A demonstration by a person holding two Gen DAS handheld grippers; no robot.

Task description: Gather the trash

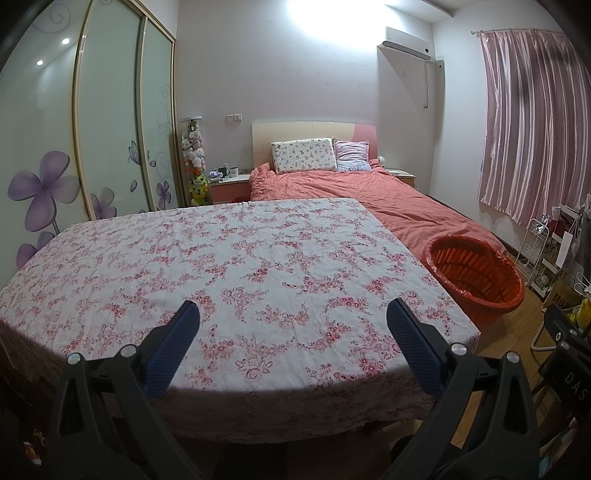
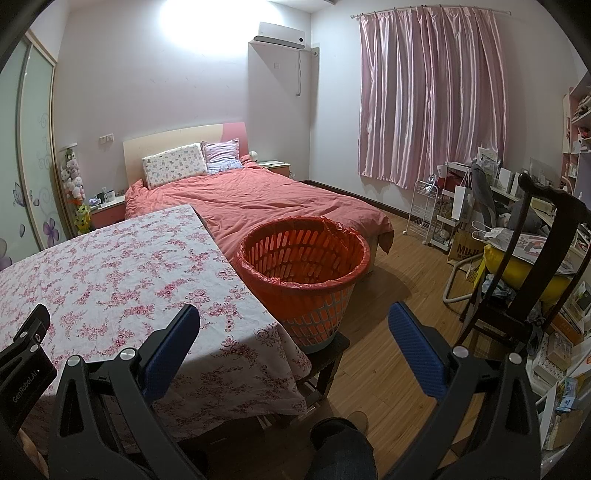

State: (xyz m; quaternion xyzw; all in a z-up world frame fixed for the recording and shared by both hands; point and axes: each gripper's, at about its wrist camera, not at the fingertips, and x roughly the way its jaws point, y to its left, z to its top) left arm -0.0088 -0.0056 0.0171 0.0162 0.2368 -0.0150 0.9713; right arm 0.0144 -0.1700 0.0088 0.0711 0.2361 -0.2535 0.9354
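The round slatted plastic basket lined with a red-orange trash bag [image 2: 303,266] stands on a low dark stool just beside the right edge of the tabletop, with the foot of the bed behind it; in the left wrist view the same basket [image 1: 476,273] shows past the tabletop's right corner. The bag's rim is folded over the basket's lip, and I can see nothing lying inside it.

The tabletop [image 1: 221,258] is covered by a white cloth printed with pink roses, hanging over the near edge. The left hand-held gripper [image 1: 293,314] hovers above the cloth near that edge, its blue-padded fingers [image 1: 173,343] spread wide with nothing between them. The right hand-held gripper [image 2: 293,314] hangs over the tabletop's right corner and the wooden floor, also spread wide and empty.

At the lower left of the right wrist view the black body of the other hand-held gripper bears the words "GenRobot.AI". A brown paper bag [image 2: 467,245] by the white wire trolley shows the letters "MUJ". In the left wrist view, a black part at the right edge reads "DAS".

Behind it all lies a bed with a coral-pink duvet [image 2: 266,199] and two pillows, under a white wall air conditioner [image 2: 282,35]. A pink satin curtain [image 2: 432,96] covers the window.
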